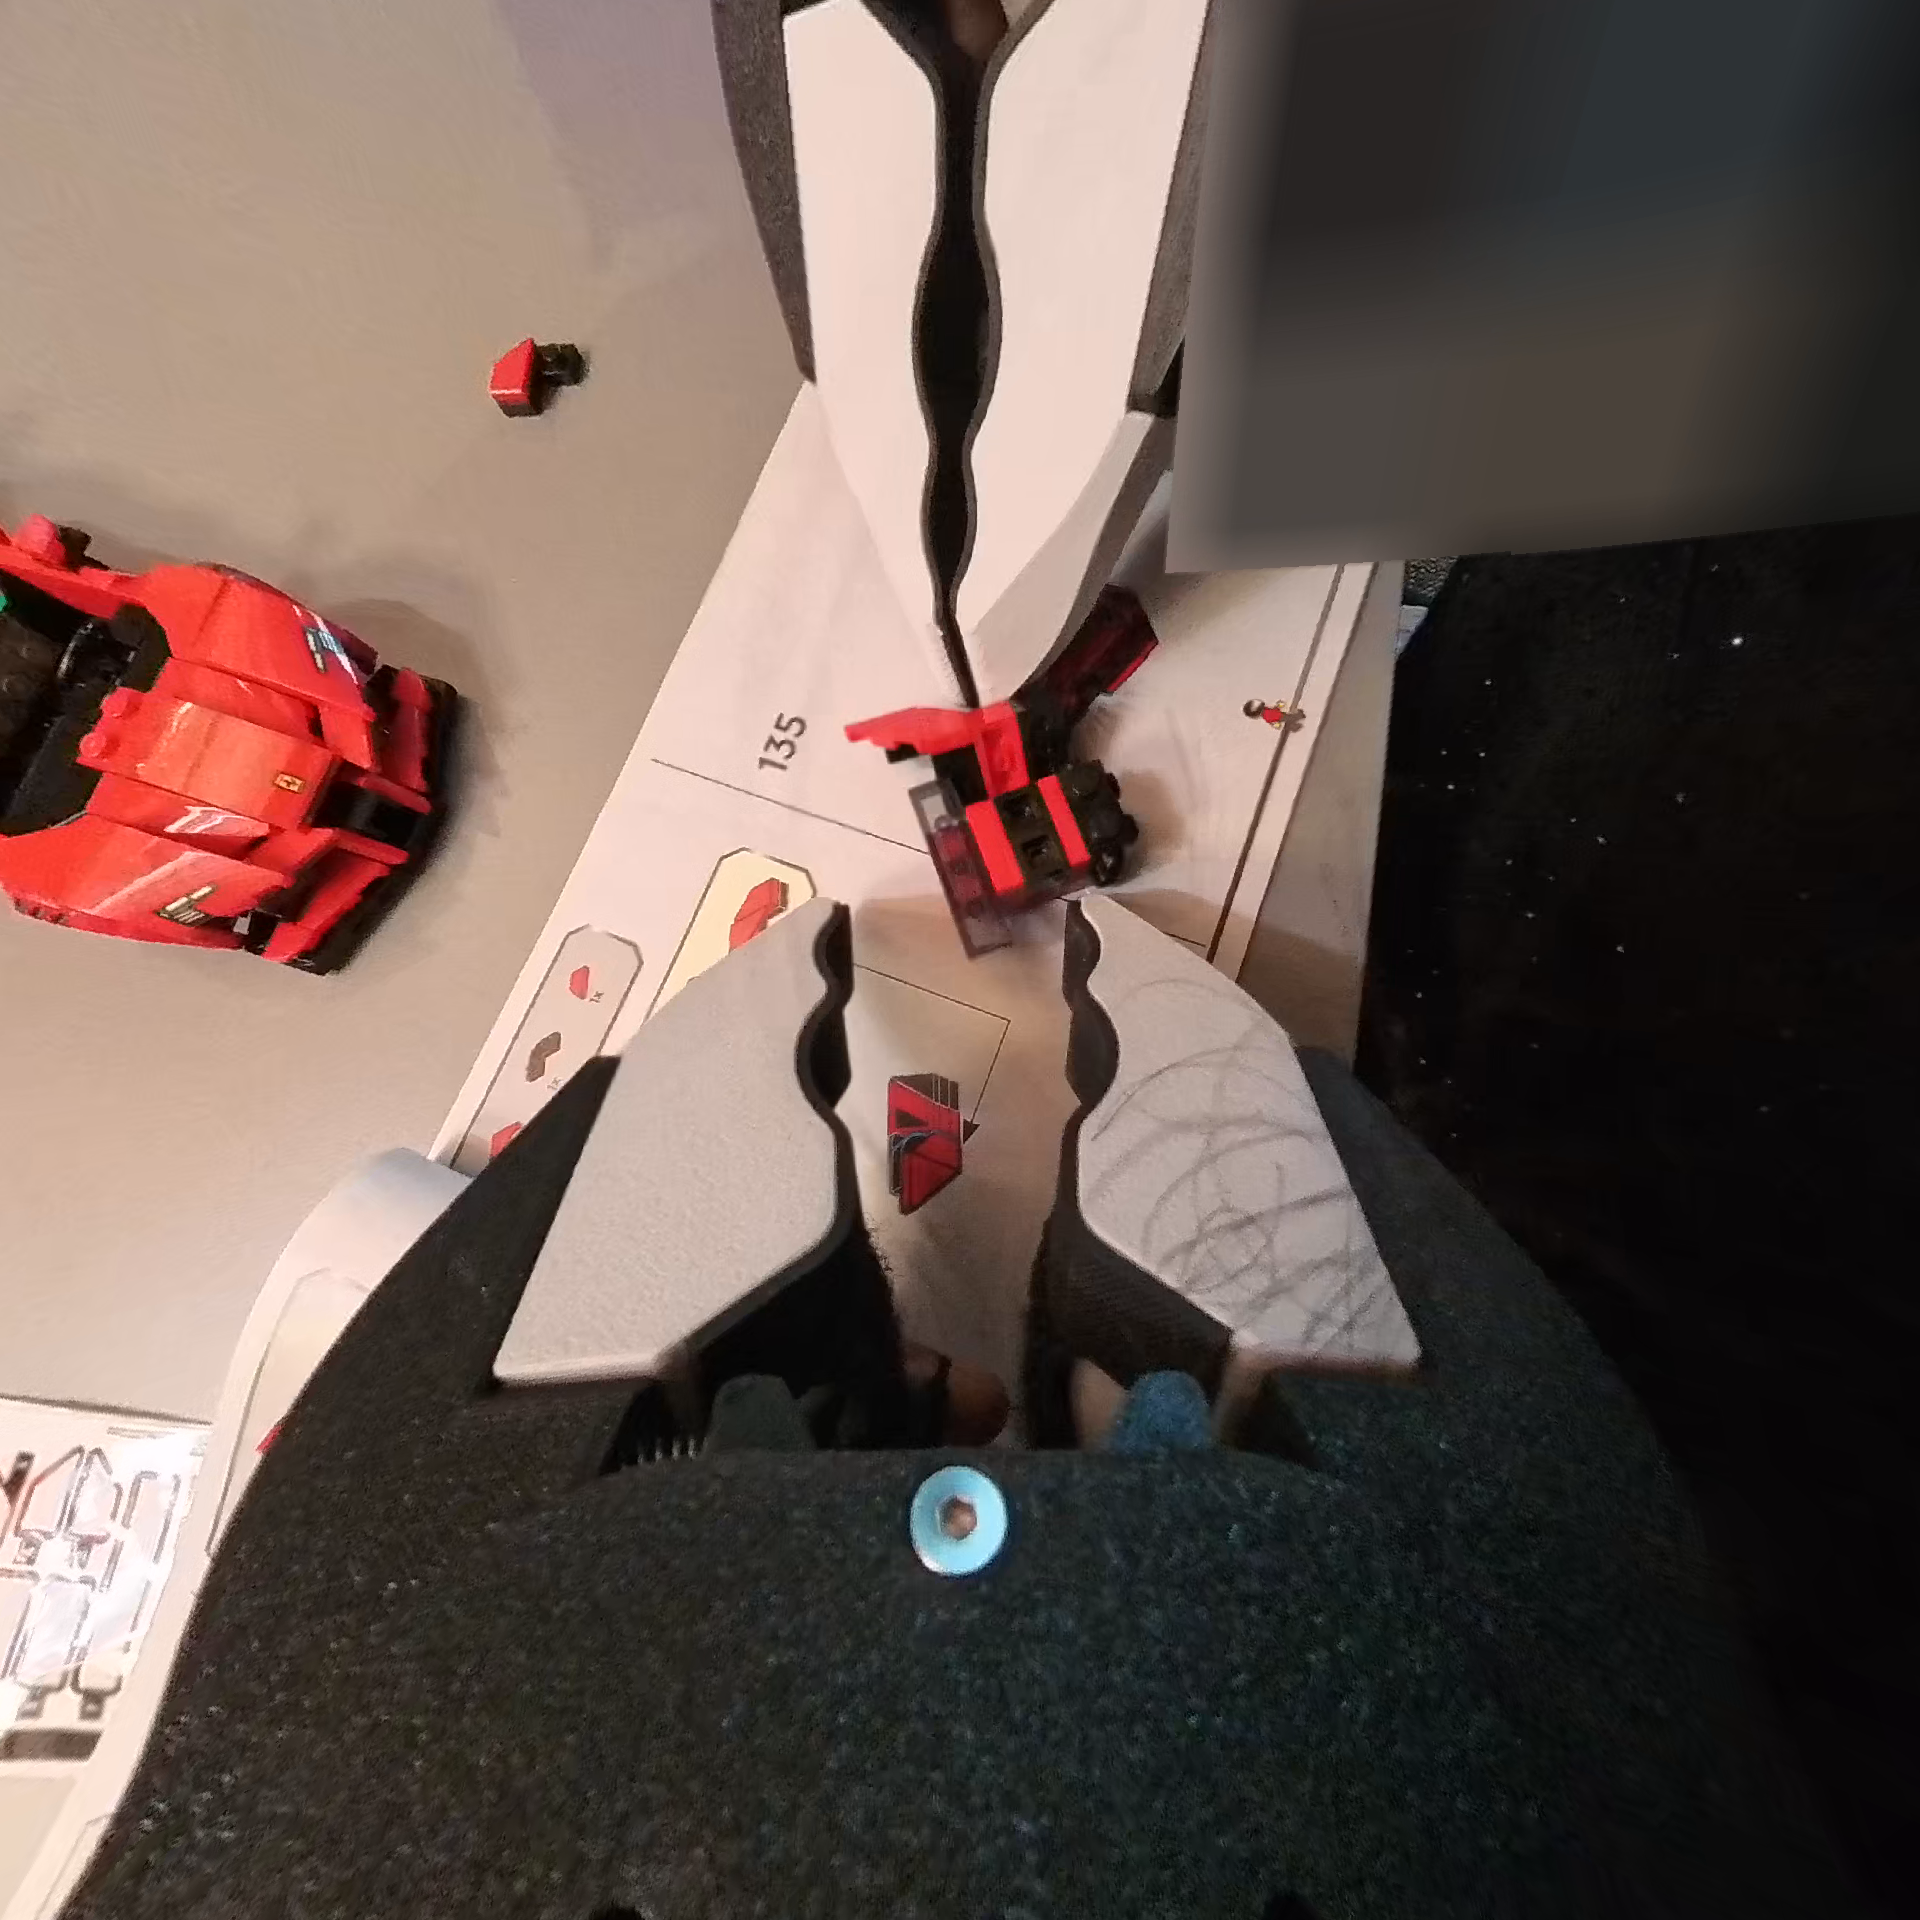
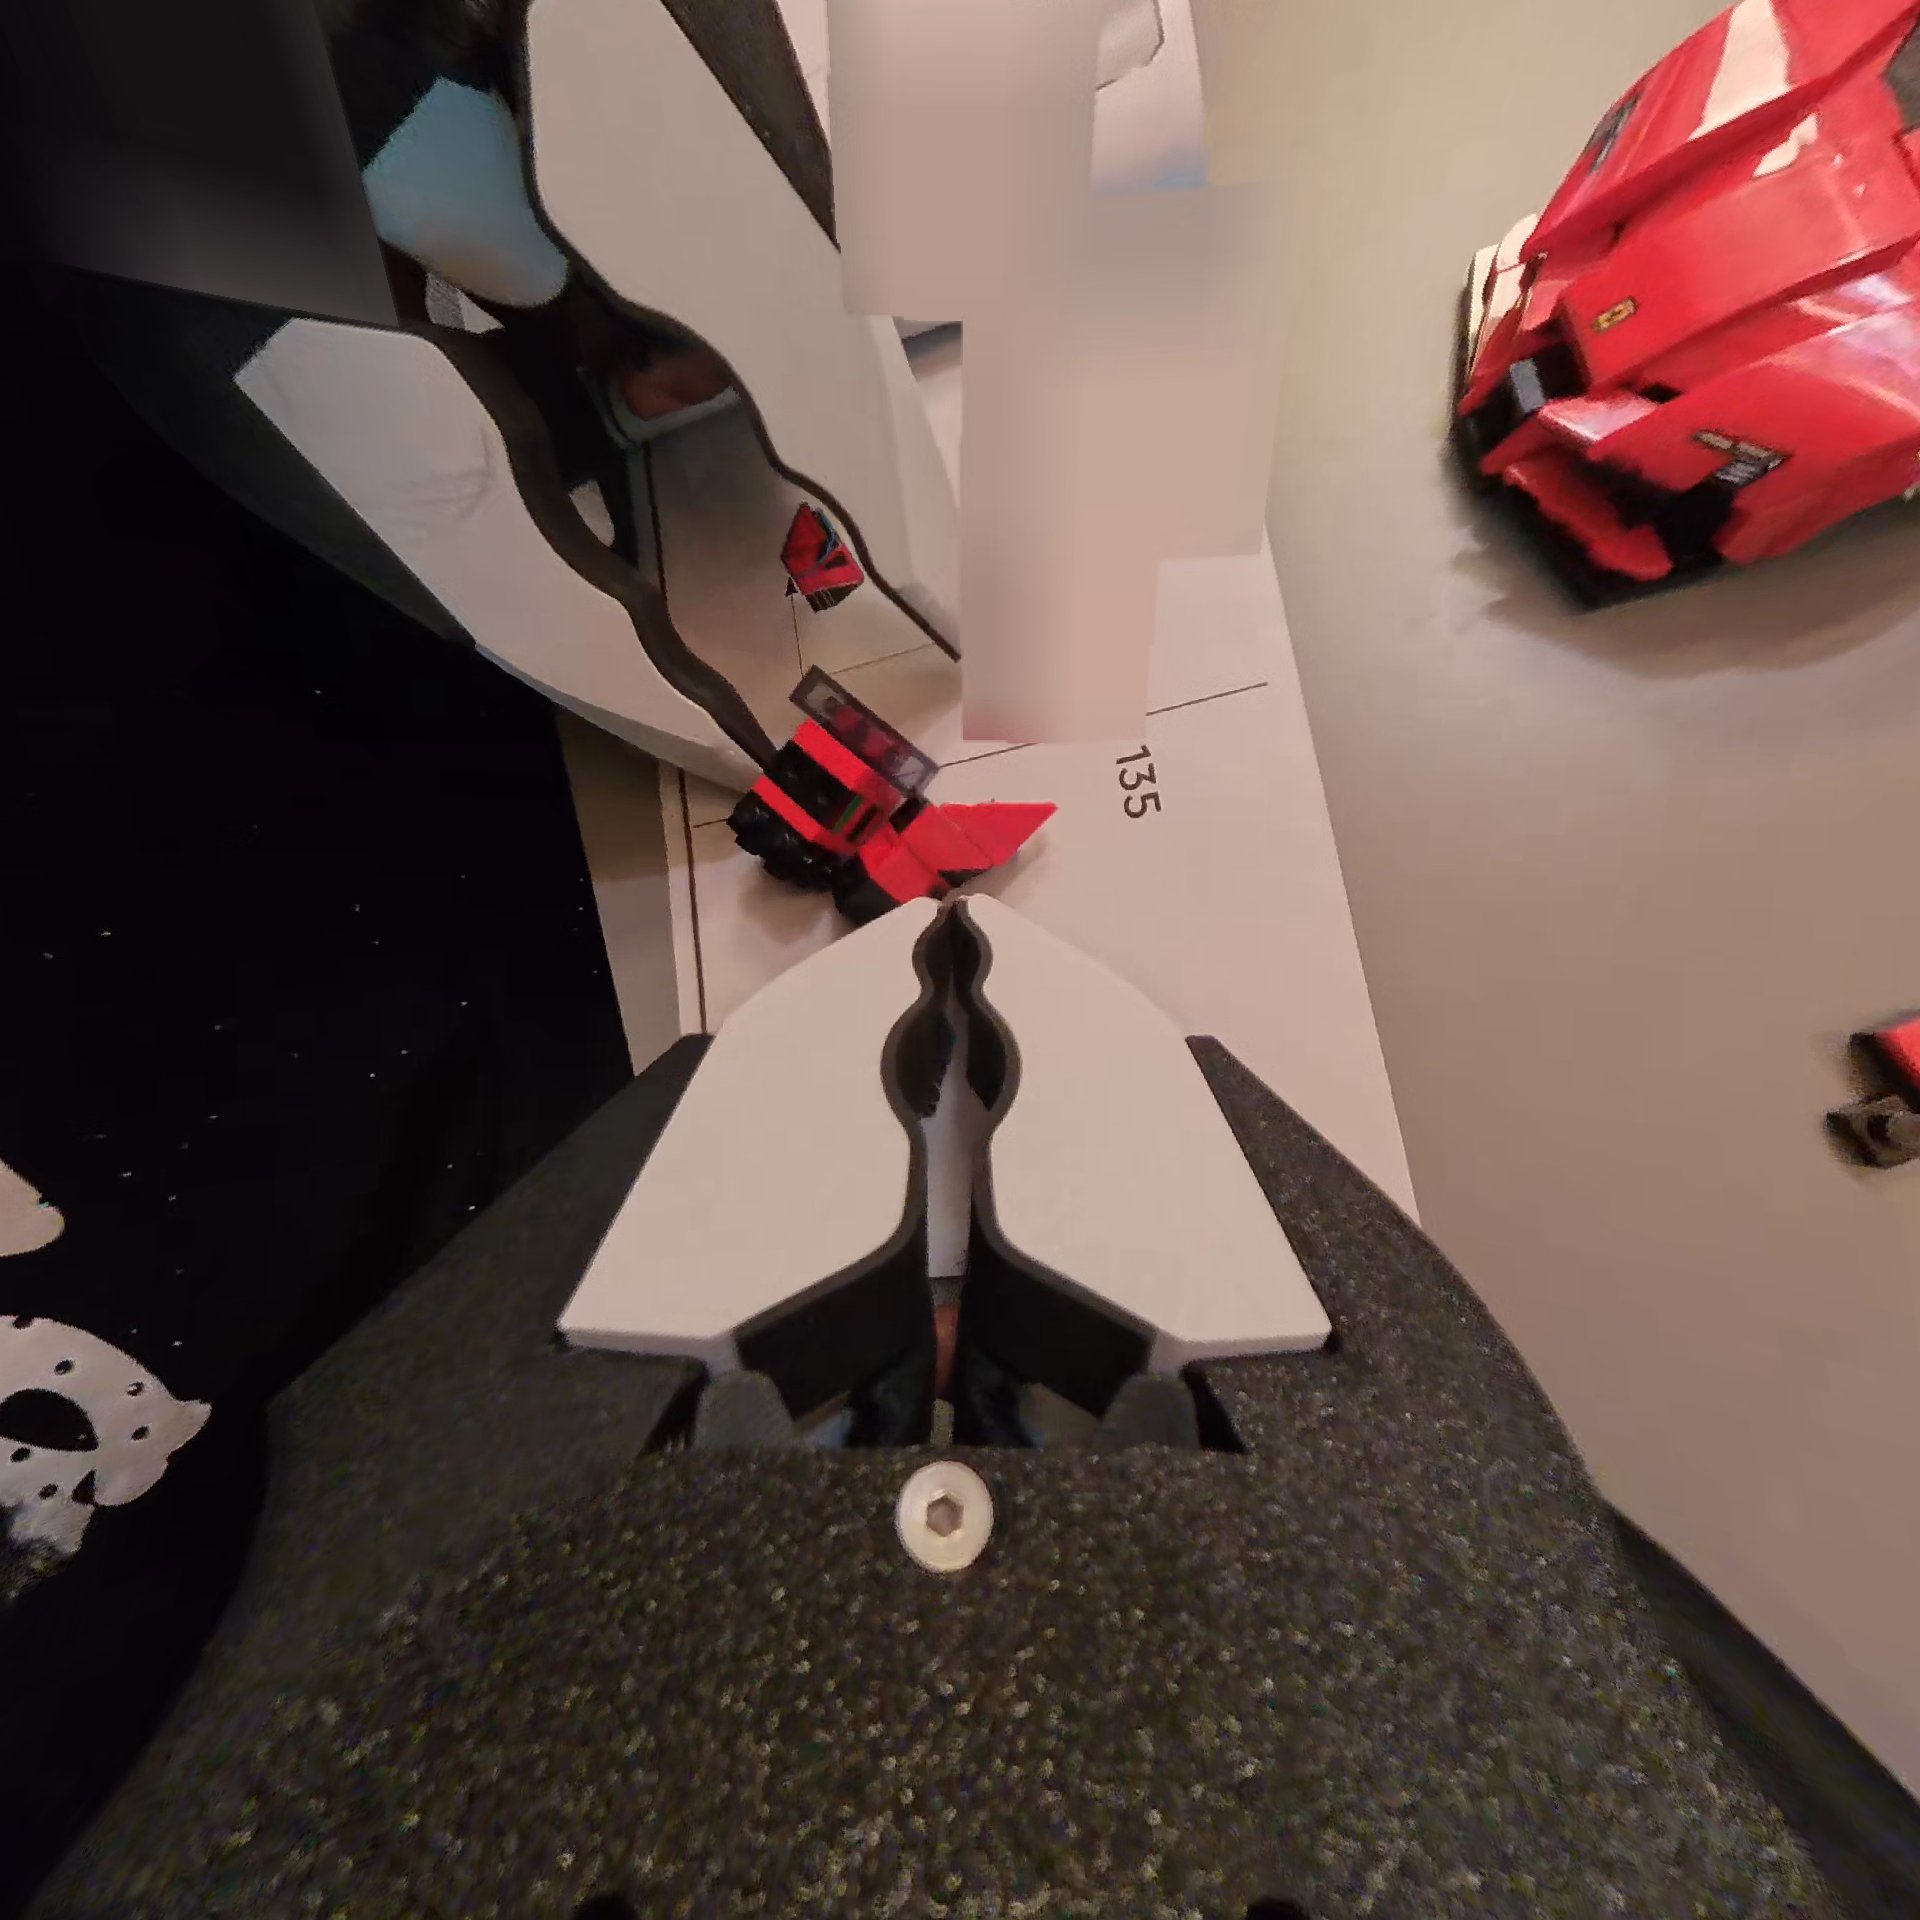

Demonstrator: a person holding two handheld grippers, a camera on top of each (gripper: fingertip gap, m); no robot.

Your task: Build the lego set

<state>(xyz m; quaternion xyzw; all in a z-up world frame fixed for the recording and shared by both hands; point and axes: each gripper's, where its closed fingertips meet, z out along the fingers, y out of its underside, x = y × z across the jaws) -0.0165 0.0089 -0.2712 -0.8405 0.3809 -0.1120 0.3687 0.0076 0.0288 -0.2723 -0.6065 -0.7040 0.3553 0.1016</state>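
Lying on the open booklet point(image 1: 1164, 748), the red-and-black sub-assembly point(image 1: 1023, 821) sits between your two grippers, near the counter's point(image 1: 312, 208) edge. It carries a flat red wedge sticking out to one side and a smoky clear plate at one end.

Your right gripper point(image 2: 951, 906) has its jaws pressed together, tips touching, right at the red end of the sub-assembly; from the left wrist view those tips meet on the red wedge piece, so you appear to be pinching it there. Your left gripper point(image 1: 961, 914) has its jaws spread, tips just beside the clear-plate end, not closed on anything; whether a tip touches the piece is hard to tell.

The booklet page shows part drawings and lies along the counter's edge, with dark floor beyond. Well apart on the counter sits the nearly finished red car point(image 1: 208, 758). A small loose red-and-black piece point(image 1: 535, 376) lies by itself farther out. A sticker sheet point(image 1: 83, 1538) shows at the left view's lower corner.
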